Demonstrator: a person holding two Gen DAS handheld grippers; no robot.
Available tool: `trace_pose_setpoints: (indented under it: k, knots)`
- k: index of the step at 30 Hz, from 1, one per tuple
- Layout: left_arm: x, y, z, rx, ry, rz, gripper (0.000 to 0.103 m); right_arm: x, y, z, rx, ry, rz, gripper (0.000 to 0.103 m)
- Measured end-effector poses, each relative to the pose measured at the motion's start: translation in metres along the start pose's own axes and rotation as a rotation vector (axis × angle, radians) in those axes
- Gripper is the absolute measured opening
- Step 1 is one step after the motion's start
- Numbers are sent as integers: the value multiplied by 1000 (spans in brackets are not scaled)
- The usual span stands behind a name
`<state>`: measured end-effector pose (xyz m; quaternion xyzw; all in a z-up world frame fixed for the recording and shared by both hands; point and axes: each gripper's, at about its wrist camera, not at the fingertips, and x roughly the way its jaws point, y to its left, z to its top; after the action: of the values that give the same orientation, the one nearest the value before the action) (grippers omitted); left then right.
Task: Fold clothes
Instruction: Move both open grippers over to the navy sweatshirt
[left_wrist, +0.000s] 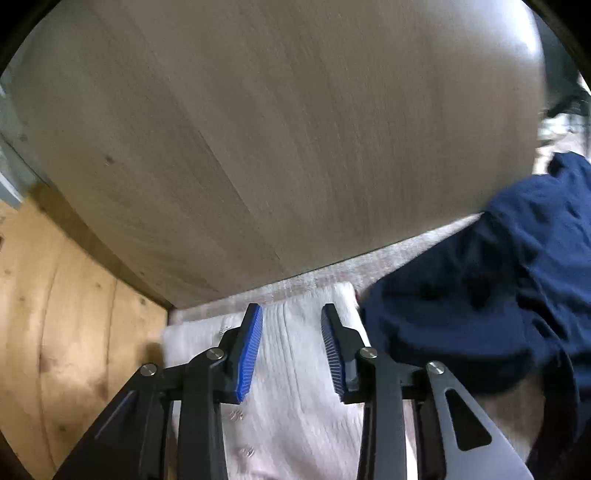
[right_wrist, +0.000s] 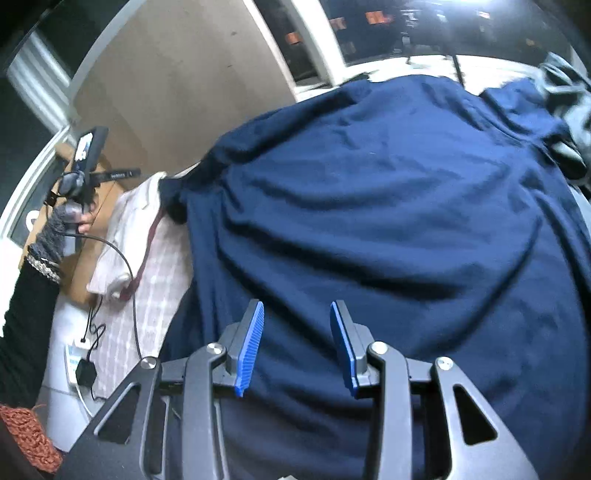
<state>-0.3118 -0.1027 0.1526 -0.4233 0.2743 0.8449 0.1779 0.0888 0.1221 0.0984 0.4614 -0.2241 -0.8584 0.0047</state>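
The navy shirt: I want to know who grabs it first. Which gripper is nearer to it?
Right. The right gripper hangs directly over the navy shirt, jaws apart; the left gripper is over a white cloth beside it.

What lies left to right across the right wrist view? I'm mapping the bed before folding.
Person's sleeve → white power strip → pale checked cloth → navy garment → grey clothing at the far right edge.

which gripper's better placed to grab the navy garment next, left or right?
Right, probably. The right gripper hangs directly over the navy garment, jaws open. The left gripper sits over the white cloth, garment off to its side.
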Motion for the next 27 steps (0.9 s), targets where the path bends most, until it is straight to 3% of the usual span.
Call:
trace_pose_setpoints:
  k: [5,9,13,15,18,24,27]
  knots:
    - [-71,-14,-78,-11,-18,-316,40,5,41,31,-155,7,52,37]
    - [-122,-53,-183,22,63,-481,42,9,77,58,-302,27,97,37]
    - [-171,-80,-274,18,156,-465,42,10,106,81,-427,52,133,37]
    - [-205,-74,-318,-84,179,-469,43,9,112,90,-465,63,145,37]
    - [-210,-71,-349,-245,216,-469,45,7,114,107,-481,67,190,37]
    - [-172,-133,-359,-237,250,-420,46,59,150,123,-658,105,72,37]
    - [-162,-147,-358,-251,253,-440,46,95,168,127,-736,140,14,37]
